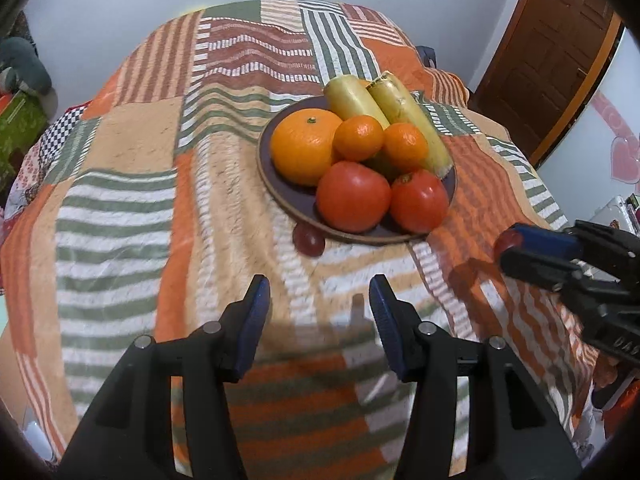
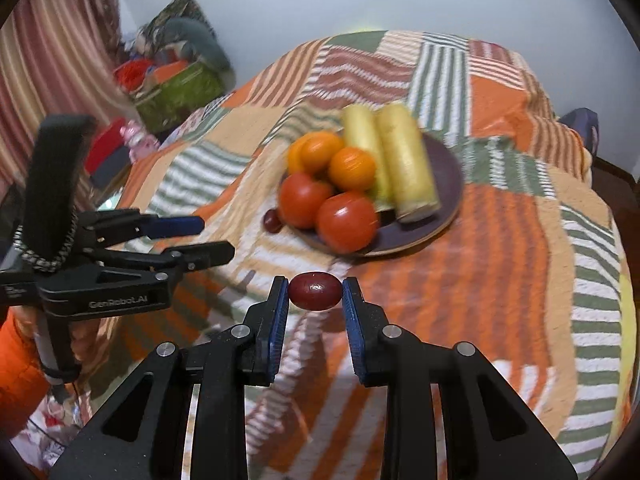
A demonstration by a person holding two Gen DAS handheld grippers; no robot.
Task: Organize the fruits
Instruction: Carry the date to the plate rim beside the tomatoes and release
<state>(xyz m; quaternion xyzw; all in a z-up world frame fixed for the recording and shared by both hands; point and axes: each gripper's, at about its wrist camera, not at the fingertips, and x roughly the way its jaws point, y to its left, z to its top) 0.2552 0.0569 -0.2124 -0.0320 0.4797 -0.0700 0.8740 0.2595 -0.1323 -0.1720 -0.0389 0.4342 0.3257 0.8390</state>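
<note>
A dark round plate (image 1: 267, 168) (image 2: 448, 168) on the patchwork cloth holds oranges (image 1: 306, 150), two tomatoes (image 1: 354, 196) and two yellow cylinders (image 1: 404, 114). One dark red grape (image 1: 308, 240) (image 2: 272, 221) lies on the cloth against the plate's near-left rim. My right gripper (image 2: 315, 292) is shut on a second dark red grape (image 2: 315, 291), held above the cloth in front of the plate; in the left wrist view this grape (image 1: 507, 240) shows at that gripper's tips, far right. My left gripper (image 1: 320, 300) stands open over the cloth, nothing between its fingers, a short way before the loose grape.
The patchwork cloth (image 1: 132, 140) drapes over a rounded table with edges falling off on all sides. A green box (image 2: 180, 92) and clutter sit beyond the left edge. A wooden door (image 1: 560, 48) stands at the back right. An orange sleeve (image 2: 20, 360) shows at lower left.
</note>
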